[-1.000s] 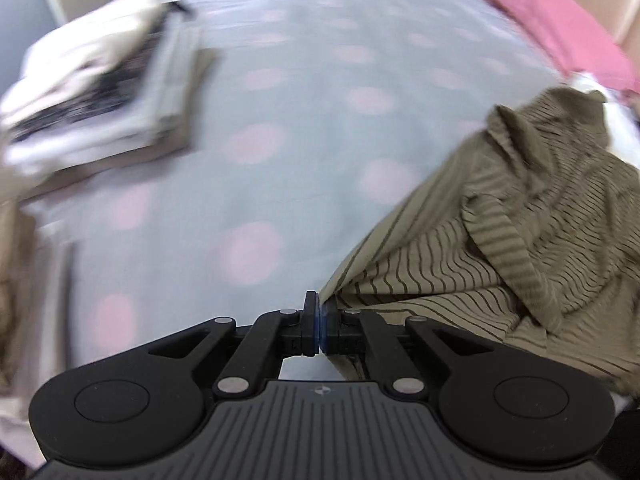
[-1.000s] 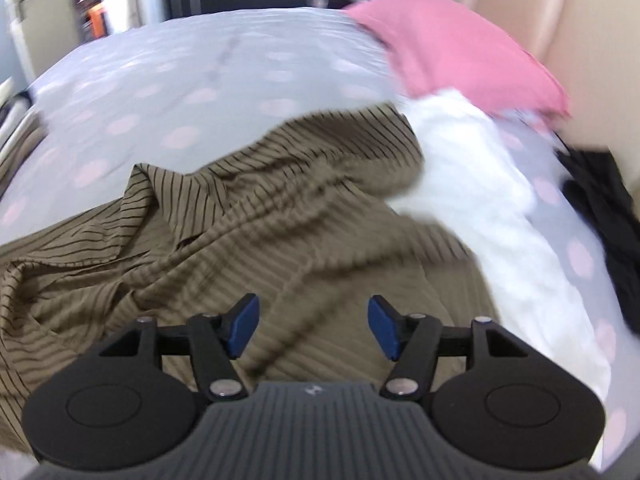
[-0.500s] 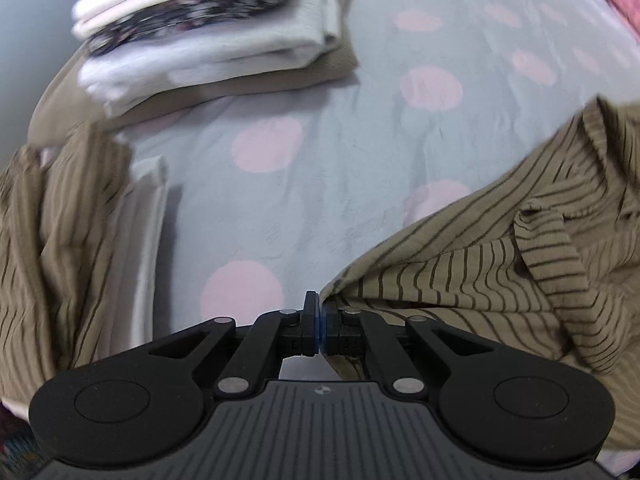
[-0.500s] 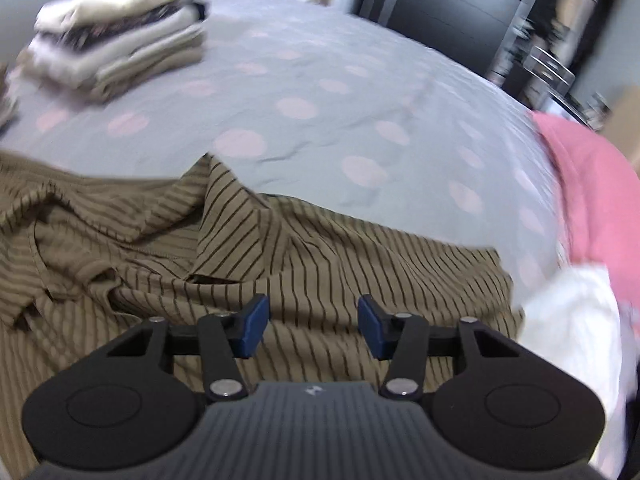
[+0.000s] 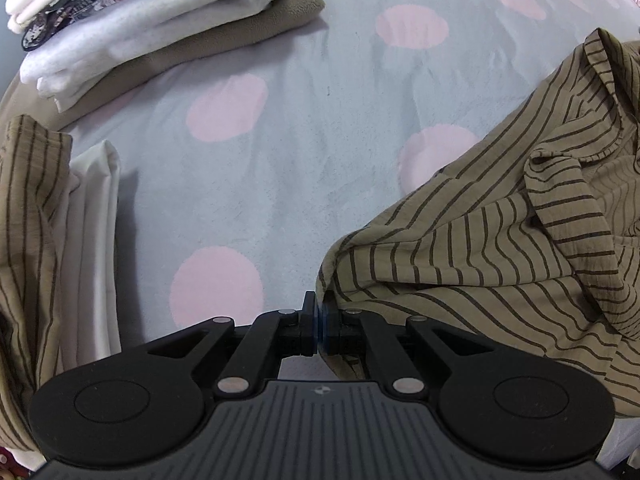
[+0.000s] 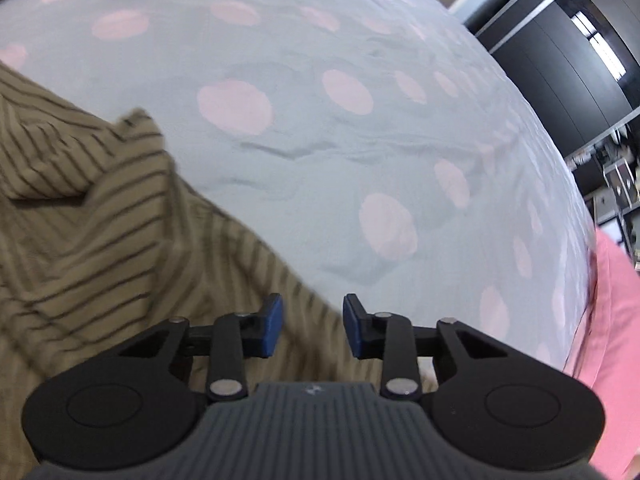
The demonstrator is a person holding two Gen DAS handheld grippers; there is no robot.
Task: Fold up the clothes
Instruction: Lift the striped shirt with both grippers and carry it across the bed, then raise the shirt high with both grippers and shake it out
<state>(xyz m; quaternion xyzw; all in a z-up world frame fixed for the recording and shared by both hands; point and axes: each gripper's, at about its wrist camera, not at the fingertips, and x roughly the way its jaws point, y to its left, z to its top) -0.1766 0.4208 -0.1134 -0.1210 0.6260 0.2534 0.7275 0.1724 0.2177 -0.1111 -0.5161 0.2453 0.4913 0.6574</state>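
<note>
Fabric edge sits pinched in the left gripper (image 5: 319,326), jaws closed on the striped shirt (image 5: 500,240), which spreads rumpled over the frame's right half. The right gripper (image 6: 311,330) hovers parted over the shirt's far hem, lower centre of its view. It should probably bite a matching corner, then both pull taut. Beyond, upper left, sits the folded stack (image 5: 152,20) on the dotted bedspread (image 5: 280,152).

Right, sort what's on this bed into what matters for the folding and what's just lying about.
In the job:
- striped olive shirt, edge pinched in the left hand-held gripper
- right hand-held gripper, open over the shirt
- stack of folded clothes

Lying about:
- polka-dot bedsheet
- pink pillow
- dark wardrobe
</note>
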